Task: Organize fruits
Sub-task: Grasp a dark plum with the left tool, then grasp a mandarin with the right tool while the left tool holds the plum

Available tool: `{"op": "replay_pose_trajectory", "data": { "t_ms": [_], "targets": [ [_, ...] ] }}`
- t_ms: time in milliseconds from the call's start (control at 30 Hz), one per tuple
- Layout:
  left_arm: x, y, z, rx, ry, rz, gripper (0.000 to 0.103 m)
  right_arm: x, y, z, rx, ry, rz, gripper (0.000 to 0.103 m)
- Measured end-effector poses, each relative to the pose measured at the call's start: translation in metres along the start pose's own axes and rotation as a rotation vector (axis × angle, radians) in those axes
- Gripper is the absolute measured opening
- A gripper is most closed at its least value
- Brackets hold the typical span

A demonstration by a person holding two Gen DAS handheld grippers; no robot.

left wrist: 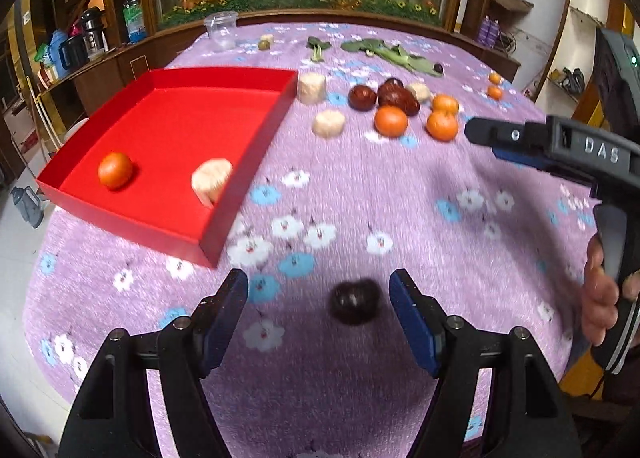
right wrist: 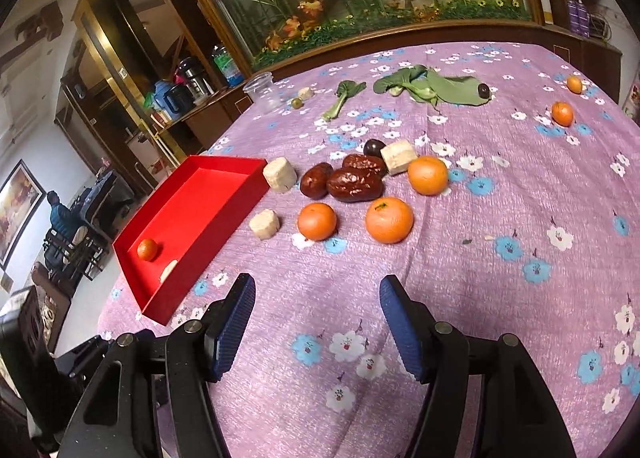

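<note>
Right now the left gripper (left wrist: 318, 290) has its jaws apart, with a dark plum (left wrist: 354, 301) lying on the purple flowered tablecloth (left wrist: 360, 194) between the blue pads (left wrist: 412, 322); the pads are not touching it. Right gripper (right wrist: 318, 298) also has its jaws apart, nothing between them, only cloth below. In the left wrist view the right gripper comes in from the right edge, held by a hand (left wrist: 600, 294).

Red tray (left wrist: 248, 76) sits on the left part of the table, holding one orange (left wrist: 115, 170) and one pale chunk (left wrist: 211, 180) near its right wall. Just outside the tray's far right corner stands another pale chunk (right wrist: 279, 174), and a second one (right wrist: 264, 223) lies nearer. Beside them: three brown dates (right wrist: 352, 184) bunched together, a dark plum (right wrist: 374, 147) and a pale block (right wrist: 398, 156) behind them, three oranges (right wrist: 389, 219) around the group. Two small oranges (right wrist: 562, 113) lie well apart on the far right. Leafy greens (right wrist: 440, 88) with a plum (right wrist: 484, 90) at their edge lie at the far side, plus a clear plastic cup (right wrist: 264, 92).
</note>
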State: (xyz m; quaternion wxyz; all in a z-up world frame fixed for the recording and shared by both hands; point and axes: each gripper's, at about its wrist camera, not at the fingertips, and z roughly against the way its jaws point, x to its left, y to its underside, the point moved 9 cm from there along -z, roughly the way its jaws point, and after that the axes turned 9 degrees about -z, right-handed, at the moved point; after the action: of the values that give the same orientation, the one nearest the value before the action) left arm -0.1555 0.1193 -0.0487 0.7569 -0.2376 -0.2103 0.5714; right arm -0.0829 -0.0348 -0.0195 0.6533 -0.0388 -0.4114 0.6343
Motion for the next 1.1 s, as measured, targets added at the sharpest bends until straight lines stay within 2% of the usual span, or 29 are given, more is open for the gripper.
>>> {"op": "replay_pose_trajectory", "data": {
  "t_ms": [67, 133, 200, 367, 400, 433, 467, 567, 700, 833, 1100],
  "targets": [
    [-0.002, 0.001, -0.002, 0.004, 0.005, 0.001, 0.067, -0.001, 0.001, -0.001, 0.004, 0.002, 0.003, 0.069],
    [-0.005, 0.000, -0.002, 0.000, 0.020, -0.004, 0.053, -0.003, 0.002, -0.002, 0.006, 0.005, 0.001, 0.069],
    [-0.010, 0.000, -0.002, -0.001, 0.030, -0.020, 0.048, -0.005, 0.001, -0.003, 0.006, 0.008, -0.005, 0.069],
    [-0.017, 0.001, -0.008, 0.010, 0.034, -0.049, 0.047, -0.014, -0.002, -0.008, 0.008, 0.021, -0.019, 0.069],
    [-0.020, 0.000, -0.009, 0.005, 0.041, -0.055, 0.040, -0.017, -0.003, -0.009, 0.008, 0.027, -0.021, 0.069],
    [-0.022, -0.001, -0.009, 0.001, 0.053, -0.058, 0.026, -0.019, -0.005, -0.011, 0.008, 0.033, -0.023, 0.069],
    [-0.026, -0.002, -0.008, -0.005, 0.079, -0.061, 0.023, -0.021, -0.006, -0.012, 0.008, 0.039, -0.025, 0.069],
    [-0.028, -0.003, -0.009, -0.011, 0.065, -0.076, 0.023, -0.029, -0.013, -0.017, 0.013, 0.065, -0.026, 0.069],
    [-0.023, -0.006, -0.011, -0.012, 0.103, -0.039, 0.023, -0.035, -0.024, -0.029, 0.023, 0.120, 0.004, 0.069],
    [-0.023, -0.008, -0.013, -0.013, 0.108, -0.038, 0.023, -0.036, -0.036, -0.040, 0.031, 0.147, 0.028, 0.069],
    [-0.025, -0.010, -0.014, -0.015, 0.108, -0.046, 0.023, -0.037, -0.042, -0.067, 0.067, 0.211, 0.073, 0.069]
  ]
}}
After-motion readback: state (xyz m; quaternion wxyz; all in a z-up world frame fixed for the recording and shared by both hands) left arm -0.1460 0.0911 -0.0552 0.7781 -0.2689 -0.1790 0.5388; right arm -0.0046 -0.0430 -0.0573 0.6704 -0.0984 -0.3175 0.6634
